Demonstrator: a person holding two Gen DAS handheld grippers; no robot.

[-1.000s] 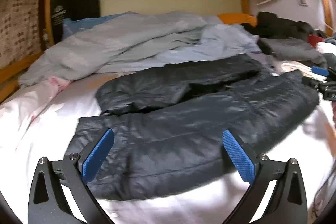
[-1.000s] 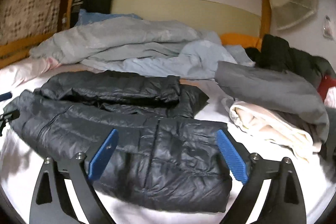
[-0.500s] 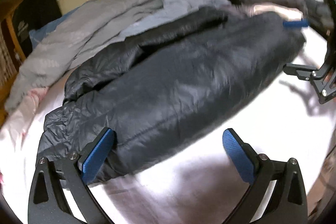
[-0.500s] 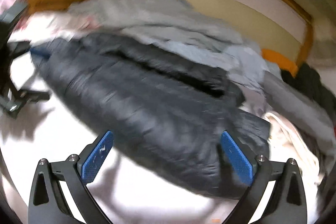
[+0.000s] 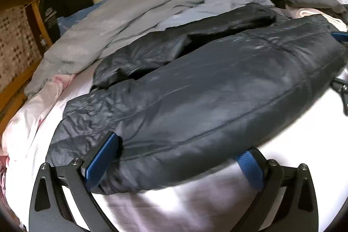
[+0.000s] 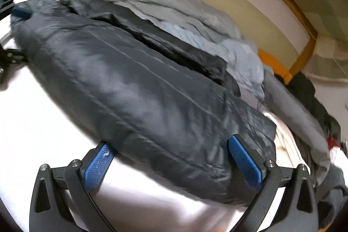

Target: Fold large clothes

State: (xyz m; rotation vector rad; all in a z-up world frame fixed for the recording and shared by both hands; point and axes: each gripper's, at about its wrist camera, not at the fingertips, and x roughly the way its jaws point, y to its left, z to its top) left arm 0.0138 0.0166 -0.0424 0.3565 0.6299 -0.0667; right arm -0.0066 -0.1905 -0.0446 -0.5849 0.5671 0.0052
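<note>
Jacket (image 5: pixel 206 88) is lying across the white sheet (image 5: pixel 184 206), in front of a crumpled grey duvet (image 5: pixel 121 14). Left gripper (image 5: pixel 174 164) and right gripper (image 6: pixel 174 164) are each gaping wide, straddling the jacket's near edge at opposite ends, pads not pinching.
</note>
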